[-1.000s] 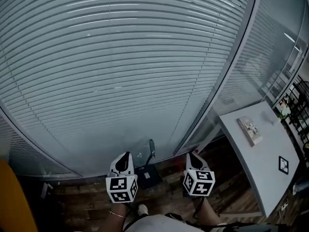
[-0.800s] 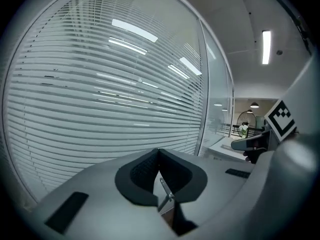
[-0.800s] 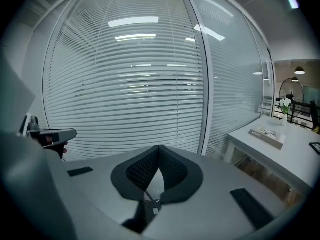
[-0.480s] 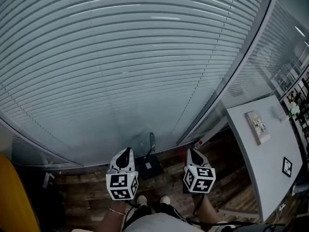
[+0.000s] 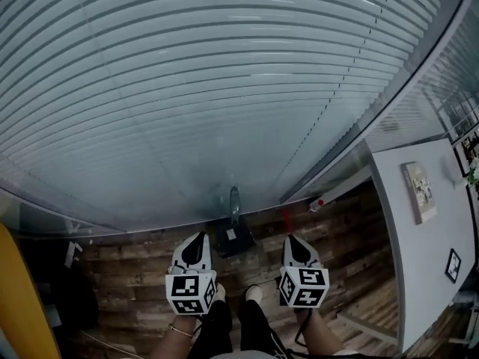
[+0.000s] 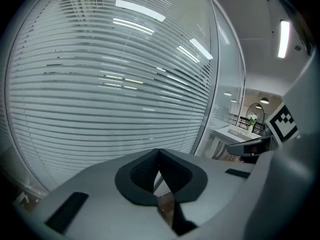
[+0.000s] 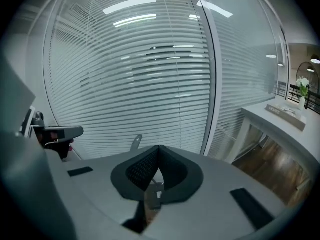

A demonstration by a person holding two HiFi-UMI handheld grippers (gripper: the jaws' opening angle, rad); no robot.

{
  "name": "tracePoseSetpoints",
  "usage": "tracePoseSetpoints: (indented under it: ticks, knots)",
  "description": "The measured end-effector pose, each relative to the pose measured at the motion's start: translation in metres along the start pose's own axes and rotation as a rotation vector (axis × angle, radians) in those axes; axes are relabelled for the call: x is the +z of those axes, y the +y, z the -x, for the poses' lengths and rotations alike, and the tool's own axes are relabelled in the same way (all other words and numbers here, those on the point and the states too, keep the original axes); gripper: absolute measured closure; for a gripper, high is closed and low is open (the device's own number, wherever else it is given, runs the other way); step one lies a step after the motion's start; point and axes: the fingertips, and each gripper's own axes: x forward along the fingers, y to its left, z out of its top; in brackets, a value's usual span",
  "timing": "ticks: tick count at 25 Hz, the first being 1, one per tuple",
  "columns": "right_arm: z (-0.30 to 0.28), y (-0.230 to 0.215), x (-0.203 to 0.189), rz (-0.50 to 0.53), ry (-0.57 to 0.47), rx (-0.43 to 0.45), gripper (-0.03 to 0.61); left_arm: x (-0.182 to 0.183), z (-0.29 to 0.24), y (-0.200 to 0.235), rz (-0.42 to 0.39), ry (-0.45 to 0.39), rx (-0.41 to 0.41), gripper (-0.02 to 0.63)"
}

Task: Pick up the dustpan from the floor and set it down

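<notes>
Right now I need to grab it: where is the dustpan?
Head view: the dustpan sits on the wooden floor at the foot of the glass wall, ahead of and between the left gripper and right gripper.

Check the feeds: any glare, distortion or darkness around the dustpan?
Head view: fisheye bows the blinds; the dustpan reads dark against the floor. Left gripper view: light reflections streak the glass, corners black. Right gripper view: similar glare; the dustpan's handle looks sharp.

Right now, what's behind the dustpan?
A glass wall with lowered blinds stands just behind the dustpan, whose handle rises in front of it. The pan hides the foot of the wall there.
</notes>
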Motion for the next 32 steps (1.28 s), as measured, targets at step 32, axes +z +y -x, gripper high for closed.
tracePoseSetpoints:
  ticks: [32]
  knots:
    - [-0.050,-0.035,-0.126,-0.094,0.128,-0.003,0.546,-0.137,-0.058,-0.009,0.045,0.112,-0.012,0.446]
